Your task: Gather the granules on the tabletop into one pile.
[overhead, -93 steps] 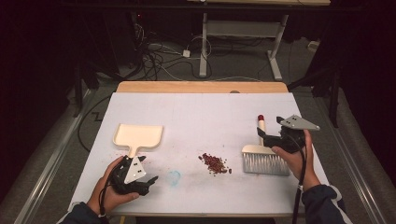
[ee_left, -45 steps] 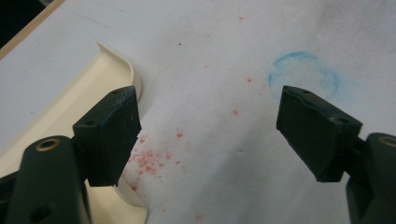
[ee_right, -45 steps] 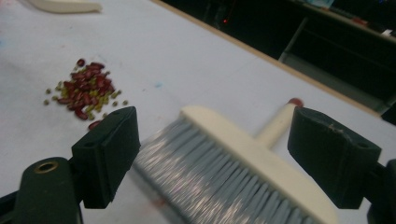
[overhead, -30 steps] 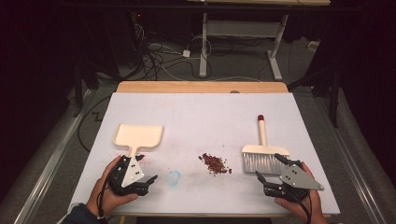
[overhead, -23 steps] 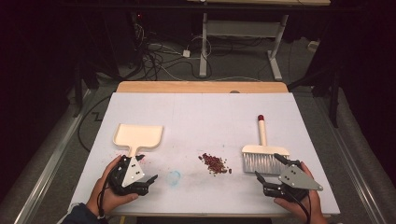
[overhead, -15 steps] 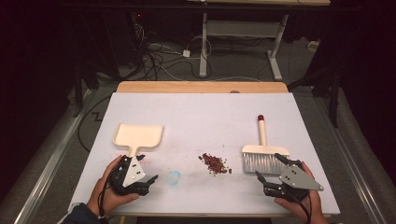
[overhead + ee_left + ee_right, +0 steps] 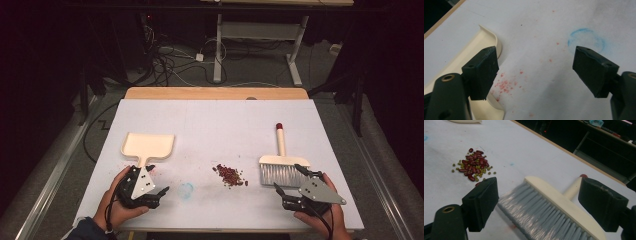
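One small heap of beans sits near the middle of the white table, dark red ones mixed with little green ones in the right gripper view. Just to its right lies the brush, bristles toward the person, cream handle with a red tip pointing away. Over on the left lies the cream dustpan, well apart from the heap, handle toward the near edge.

Now the right gripper, low at the near right of the table, jaws spread wide with nothing between them; its own view has the bristles showing between the two black pads, and whether a pad touches them is hard to say from here. The person's hand holds it from below.

The left gripper sits just off the dustpan's handle, jaws equally wide apart and empty. In the left gripper view one pad hangs over the pan's rim, pink specks dot the table between the jaws, and a faint blue ring marks the surface by the far pad.
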`<state>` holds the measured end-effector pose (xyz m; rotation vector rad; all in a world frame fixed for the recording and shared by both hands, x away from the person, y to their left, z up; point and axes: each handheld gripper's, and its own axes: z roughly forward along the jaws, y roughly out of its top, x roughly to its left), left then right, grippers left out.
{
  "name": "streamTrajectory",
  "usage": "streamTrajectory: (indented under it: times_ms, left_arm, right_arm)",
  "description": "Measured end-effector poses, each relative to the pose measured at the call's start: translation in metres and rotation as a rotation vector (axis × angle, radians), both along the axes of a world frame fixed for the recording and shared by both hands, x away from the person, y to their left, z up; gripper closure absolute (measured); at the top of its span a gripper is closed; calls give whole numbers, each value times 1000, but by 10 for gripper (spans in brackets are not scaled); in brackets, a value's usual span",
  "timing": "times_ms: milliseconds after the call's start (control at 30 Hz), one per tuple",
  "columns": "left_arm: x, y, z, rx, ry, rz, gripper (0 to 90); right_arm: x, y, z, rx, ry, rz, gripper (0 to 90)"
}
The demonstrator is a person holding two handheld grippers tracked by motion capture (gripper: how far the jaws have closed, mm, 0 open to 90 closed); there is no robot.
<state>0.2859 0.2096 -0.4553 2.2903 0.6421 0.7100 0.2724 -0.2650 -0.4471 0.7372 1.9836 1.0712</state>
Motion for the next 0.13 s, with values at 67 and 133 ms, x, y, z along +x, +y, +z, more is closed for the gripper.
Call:
streamTrajectory:
  times_ms: [67, 133]
  left_arm:
    - [1, 0, 0, -4, 1, 0, 203]
    - [3, 0, 0, -9, -2, 2, 203]
  right_arm:
    - [1, -1, 0, 3, 1, -4, 171]
    - [2, -3, 0, 4, 0, -9, 171]
